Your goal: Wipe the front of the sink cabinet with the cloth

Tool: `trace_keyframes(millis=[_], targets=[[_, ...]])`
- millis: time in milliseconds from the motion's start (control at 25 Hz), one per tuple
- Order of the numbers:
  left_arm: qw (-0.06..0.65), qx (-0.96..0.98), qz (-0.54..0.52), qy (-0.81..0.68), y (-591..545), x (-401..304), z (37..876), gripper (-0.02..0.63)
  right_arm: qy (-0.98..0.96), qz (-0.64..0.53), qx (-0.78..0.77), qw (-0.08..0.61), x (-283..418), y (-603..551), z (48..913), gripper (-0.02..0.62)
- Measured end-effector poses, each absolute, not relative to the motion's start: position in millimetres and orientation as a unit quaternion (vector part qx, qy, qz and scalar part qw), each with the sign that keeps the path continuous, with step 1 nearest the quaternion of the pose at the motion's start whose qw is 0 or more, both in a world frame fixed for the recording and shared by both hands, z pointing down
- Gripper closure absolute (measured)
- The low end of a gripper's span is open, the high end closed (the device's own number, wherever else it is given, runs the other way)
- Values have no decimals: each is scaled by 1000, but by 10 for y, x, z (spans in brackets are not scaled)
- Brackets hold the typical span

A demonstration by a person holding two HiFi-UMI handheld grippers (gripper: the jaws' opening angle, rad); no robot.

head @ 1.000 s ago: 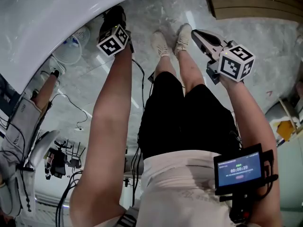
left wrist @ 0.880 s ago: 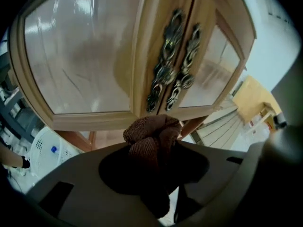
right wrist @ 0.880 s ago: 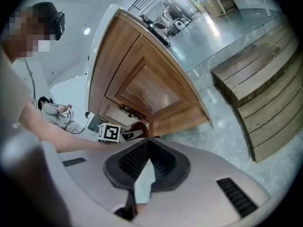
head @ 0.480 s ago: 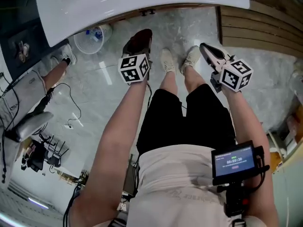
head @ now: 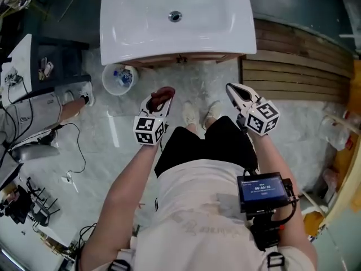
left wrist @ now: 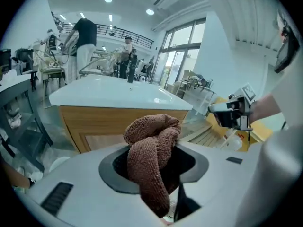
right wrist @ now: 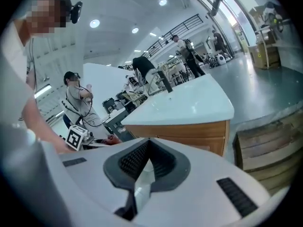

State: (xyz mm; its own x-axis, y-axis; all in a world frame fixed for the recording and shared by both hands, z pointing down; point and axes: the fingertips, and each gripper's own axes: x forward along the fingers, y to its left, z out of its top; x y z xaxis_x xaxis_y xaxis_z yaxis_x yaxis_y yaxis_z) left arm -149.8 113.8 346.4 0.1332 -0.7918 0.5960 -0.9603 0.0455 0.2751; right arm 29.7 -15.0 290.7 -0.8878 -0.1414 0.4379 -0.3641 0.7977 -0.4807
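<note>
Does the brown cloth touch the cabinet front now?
No, the cloth in the left gripper is above the floor, apart from the cabinet front.

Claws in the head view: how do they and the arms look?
Both the left claw and the right claw have pale grey bodies, dark inside the mouth. Each carries a white cube with black square markers. The arms are bare, without sleeves.

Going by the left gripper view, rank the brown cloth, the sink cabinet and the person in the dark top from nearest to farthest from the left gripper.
1. brown cloth: clamped in the jaws of the left gripper, centre of the view.
2. sink cabinet: straight ahead, its wooden front facing the gripper.
3. person in the dark top: far behind the cabinet, upper left.
</note>
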Motion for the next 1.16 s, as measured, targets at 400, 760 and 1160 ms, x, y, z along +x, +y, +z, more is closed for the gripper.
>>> trace_keyframes(millis=[400,760,1160], targets=[[263,730,79,-626,1231,-1457,2288,433,-959,207,120,152,230,196,1824,583],[248,737,64,-625,1358,-1389,1986,433,-965,194,114,134,219,335,1616,583],[241,746,72,-617,1252,-1405,1945,433,-969,182,108,131,78,296,1550,583]])
